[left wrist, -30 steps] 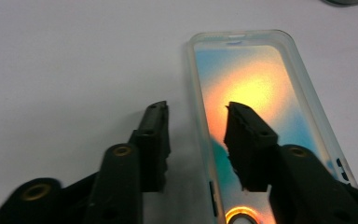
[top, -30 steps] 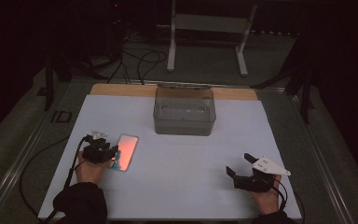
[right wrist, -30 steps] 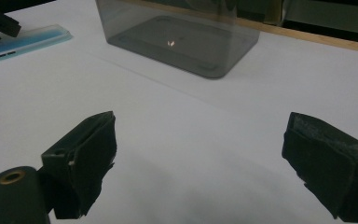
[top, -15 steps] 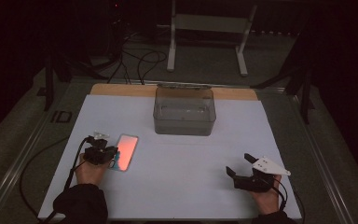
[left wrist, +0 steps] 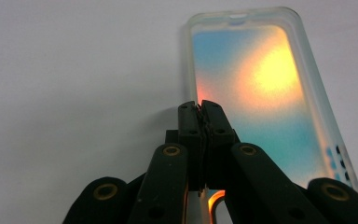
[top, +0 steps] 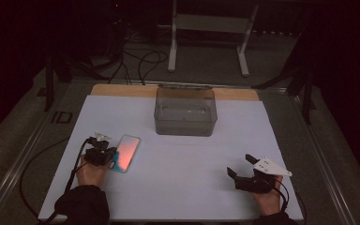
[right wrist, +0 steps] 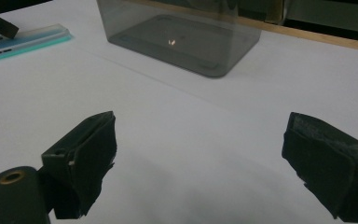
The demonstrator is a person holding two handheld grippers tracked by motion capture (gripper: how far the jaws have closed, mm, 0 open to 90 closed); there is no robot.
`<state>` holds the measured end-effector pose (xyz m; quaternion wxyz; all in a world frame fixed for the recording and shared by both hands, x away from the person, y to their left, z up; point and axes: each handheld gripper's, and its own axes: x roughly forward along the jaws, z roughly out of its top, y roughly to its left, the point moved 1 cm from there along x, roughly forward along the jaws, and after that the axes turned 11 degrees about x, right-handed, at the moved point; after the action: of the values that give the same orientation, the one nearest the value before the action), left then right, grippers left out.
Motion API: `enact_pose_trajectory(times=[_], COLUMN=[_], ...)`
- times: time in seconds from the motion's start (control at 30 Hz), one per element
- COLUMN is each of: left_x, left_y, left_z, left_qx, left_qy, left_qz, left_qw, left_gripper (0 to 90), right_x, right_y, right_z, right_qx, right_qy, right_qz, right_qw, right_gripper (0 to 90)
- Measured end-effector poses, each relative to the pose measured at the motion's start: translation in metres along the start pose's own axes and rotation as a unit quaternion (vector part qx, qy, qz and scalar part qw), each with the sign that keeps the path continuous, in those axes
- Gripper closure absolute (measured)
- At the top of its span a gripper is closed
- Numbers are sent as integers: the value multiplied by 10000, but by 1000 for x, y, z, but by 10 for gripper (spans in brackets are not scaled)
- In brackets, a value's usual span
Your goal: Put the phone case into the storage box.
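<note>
At the phone case's (left wrist: 261, 93) near left edge my left gripper (left wrist: 200, 109) has just clenched onto its rim; I should lift slowly, level, while my right gripper (right wrist: 200, 154) rests released.

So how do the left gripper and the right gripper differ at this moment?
The left gripper has just closed its jaws on the long edge of the phone case; the right gripper stands wide open with nothing between its jaws. The left sits at the case, the right over bare white table, apart from the clear box. Both are hand-held, low, with black jaws.
</note>
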<state>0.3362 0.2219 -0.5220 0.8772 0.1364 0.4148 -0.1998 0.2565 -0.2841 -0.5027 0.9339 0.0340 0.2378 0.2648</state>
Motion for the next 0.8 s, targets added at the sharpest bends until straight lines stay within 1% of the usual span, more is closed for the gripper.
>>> enact_pose_trajectory(times=[0.07,0.13,0.2,0.33,0.37,0.43,0.47,0.5,0.57,0.6,0.63,0.8], left_x=[0,-1,-3,-7,-8,-10,-10,-13,-16,-18,-21,-25], left_y=[2,3,4,5,6,7,7,7,8,8,9,7], left_z=[-2,-4,-4,-4,-4,-4,-4,-4,-4,-4,-3,-1], left_qx=[-112,-184,-204,-326,-321,-402,-402,-459,-504,-516,-571,-560], left_qy=[-96,-136,-157,-329,-348,-452,-452,-532,-663,-709,-829,-921], left_qz=[-58,-124,-141,-171,-168,-203,-203,-215,-230,-228,-221,-180], left_qw=[9999,9997,9996,9988,9987,9980,9980,9973,9963,9959,9947,9940], left_gripper=[892,892,892,892,892,892,891,891,891,891,891,891], right_x=[0,0,0,1,1,1,1,1,3,3,4,6], right_y=[0,0,0,0,0,0,0,0,1,1,2,3], right_z=[0,0,0,0,0,0,0,1,2,2,2,1], right_qx=[-8,-14,-8,-10,-7,22,22,38,142,142,133,164], right_qy=[-12,-16,-2,5,-5,-11,-11,-24,-38,-38,1,51], right_qz=[2,10,11,30,38,67,67,81,188,188,212,253], right_qw=[10000,10000,10000,10000,10000,10000,10000,10000,9997,9997,9997,9995], right_gripper=[102,102,102,102,102,102,102,102,101,101,101,94])
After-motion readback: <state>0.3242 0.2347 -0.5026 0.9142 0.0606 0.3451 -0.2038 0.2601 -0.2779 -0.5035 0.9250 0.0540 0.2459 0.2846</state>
